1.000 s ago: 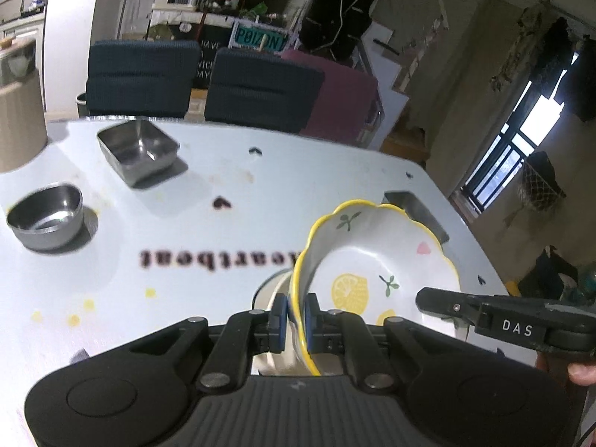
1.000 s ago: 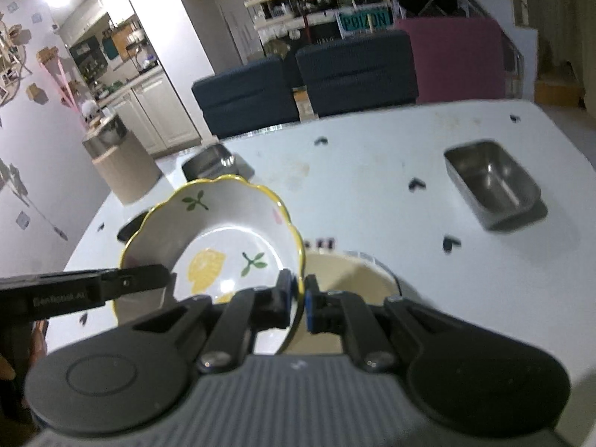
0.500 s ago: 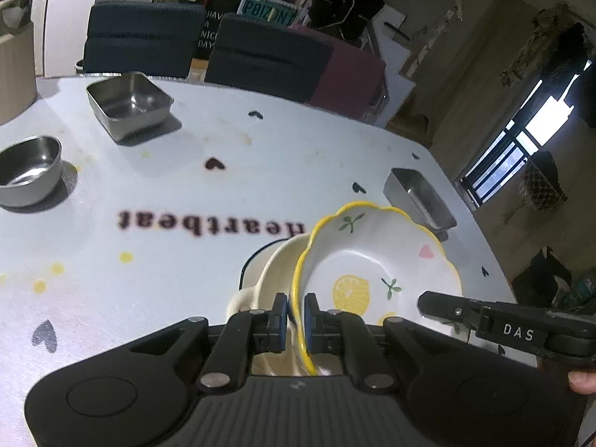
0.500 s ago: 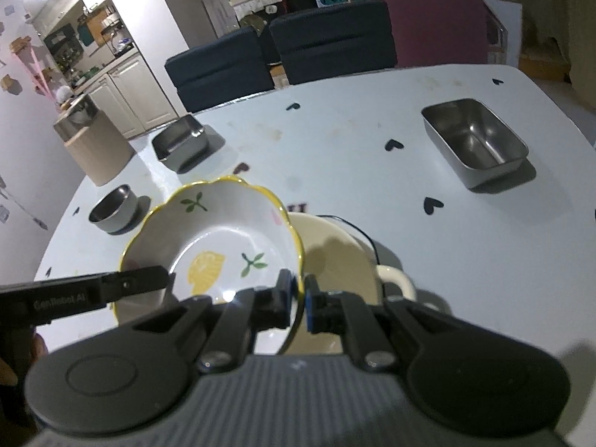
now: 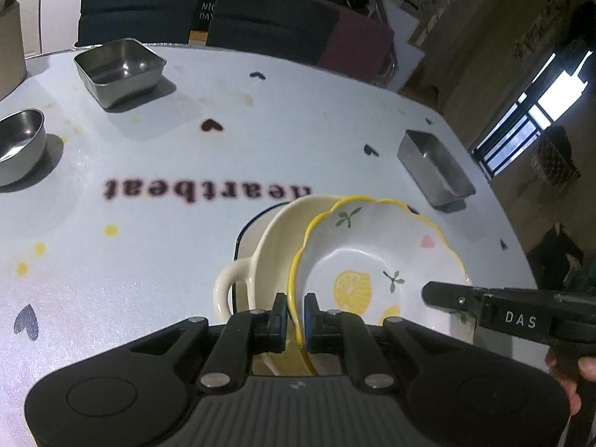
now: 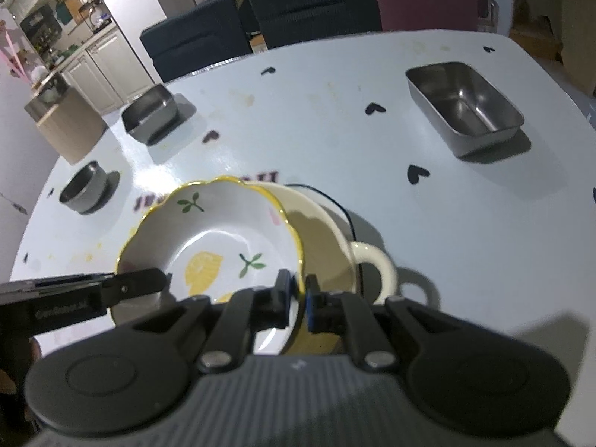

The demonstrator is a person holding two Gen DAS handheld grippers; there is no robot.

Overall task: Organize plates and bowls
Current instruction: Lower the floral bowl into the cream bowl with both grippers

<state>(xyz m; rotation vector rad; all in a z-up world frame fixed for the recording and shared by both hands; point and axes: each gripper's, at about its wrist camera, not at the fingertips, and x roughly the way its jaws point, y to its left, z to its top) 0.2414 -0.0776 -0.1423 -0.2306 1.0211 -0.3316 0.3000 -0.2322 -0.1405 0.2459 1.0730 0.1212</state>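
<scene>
A pale tabletop (image 5: 156,246) fills the frame. At lower centre, the left hand-held gripper (image 5: 295,313) and right hand-held gripper (image 6: 298,294) each clamp opposite rims of the lemon plate (image 5: 376,260), held tilted over a cream dish (image 5: 275,238).

Right tongs (image 6: 297,300) are pinched on the yellow rim of the scalloped lemon bowl (image 6: 212,238), which hangs over the cream handled dish (image 6: 327,238) on the tabletop (image 6: 484,242). The left tongs (image 6: 149,283) reach in at the bowl's opposite edge. A rectangular steel tray (image 6: 463,106) sits far right, a square steel tray (image 6: 151,115) and round steel bowl (image 6: 83,188) sit to the left.
</scene>
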